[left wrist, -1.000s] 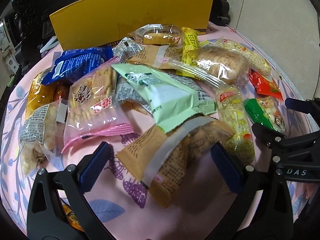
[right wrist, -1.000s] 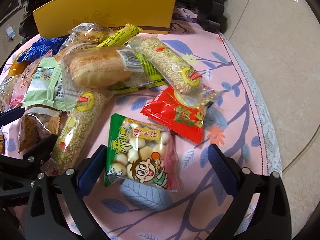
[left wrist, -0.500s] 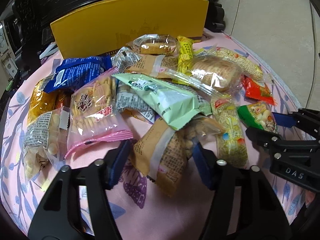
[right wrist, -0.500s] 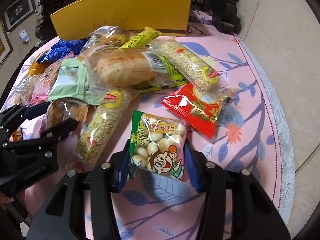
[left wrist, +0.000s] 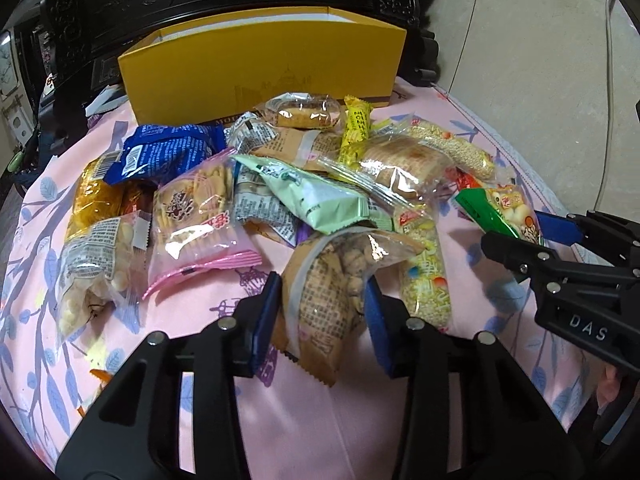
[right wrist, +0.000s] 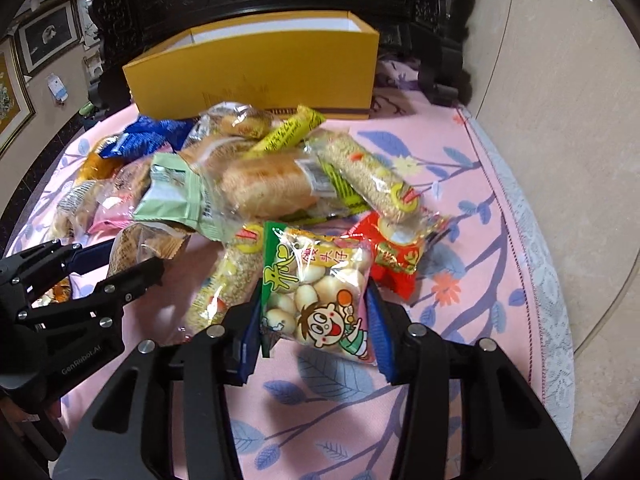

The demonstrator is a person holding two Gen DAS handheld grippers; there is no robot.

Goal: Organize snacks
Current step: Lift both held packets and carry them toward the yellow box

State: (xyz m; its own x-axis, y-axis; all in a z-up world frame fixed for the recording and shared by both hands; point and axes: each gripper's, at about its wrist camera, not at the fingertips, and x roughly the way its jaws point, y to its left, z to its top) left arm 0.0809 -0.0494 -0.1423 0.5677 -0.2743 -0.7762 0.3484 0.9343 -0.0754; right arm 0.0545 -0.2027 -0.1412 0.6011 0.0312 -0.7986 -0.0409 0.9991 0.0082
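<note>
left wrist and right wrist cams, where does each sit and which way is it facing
Left wrist: on the left gripper, angled down at the snack pile; its closing jaws pinch a brown biscuit packet; the right gripper shows at right.
Right wrist: on the right gripper, angled down; its jaws clamp a green-topped ball-biscuit bag; the left gripper shows at left.
Shared: yellow box, pink floral cloth, both held packets.
</note>
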